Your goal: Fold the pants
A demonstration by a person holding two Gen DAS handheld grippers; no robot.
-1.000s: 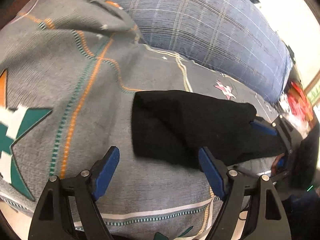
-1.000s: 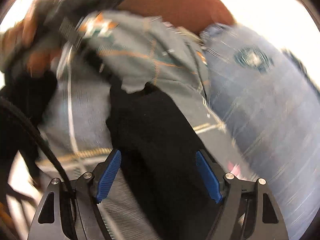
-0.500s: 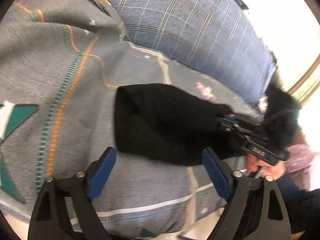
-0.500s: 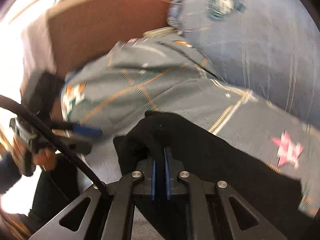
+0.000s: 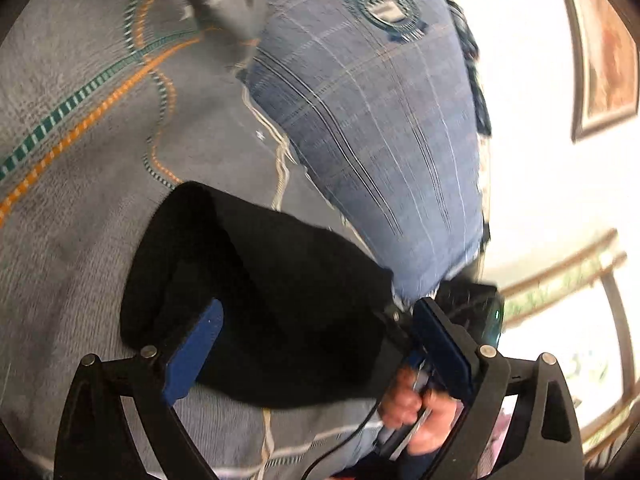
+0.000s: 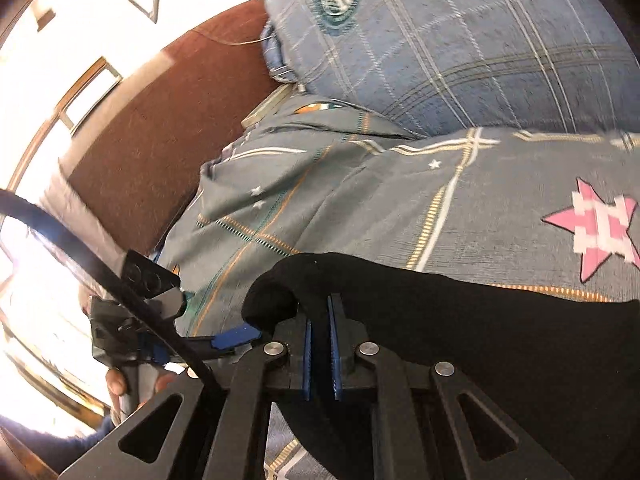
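**A:** How far along is the folding?

**B:** Partway, I judge. The black pants [image 5: 280,304] lie on the bed's grey patterned cover [image 5: 80,208] as a compact doubled bundle with a rounded fold at one end, so at least one fold looks done. A further fold, or a squaring-up, seems left.

**A:** And the jaws?

**B:** The right gripper [image 6: 319,320] has its jaws pinched nearly together on an edge of the pants beside that rounded fold. The left gripper [image 5: 316,344] has just been opening and stands wide, its jaws straddling the bundle without pressing on it.

**A:** Counts?

**B:** One pair of pants, two grippers, one blue checked pillow [image 5: 380,128] at the head of the bed, just beyond the pants, one pink star [image 6: 596,232] on the cover, and one framed picture [image 5: 604,52] on the wall
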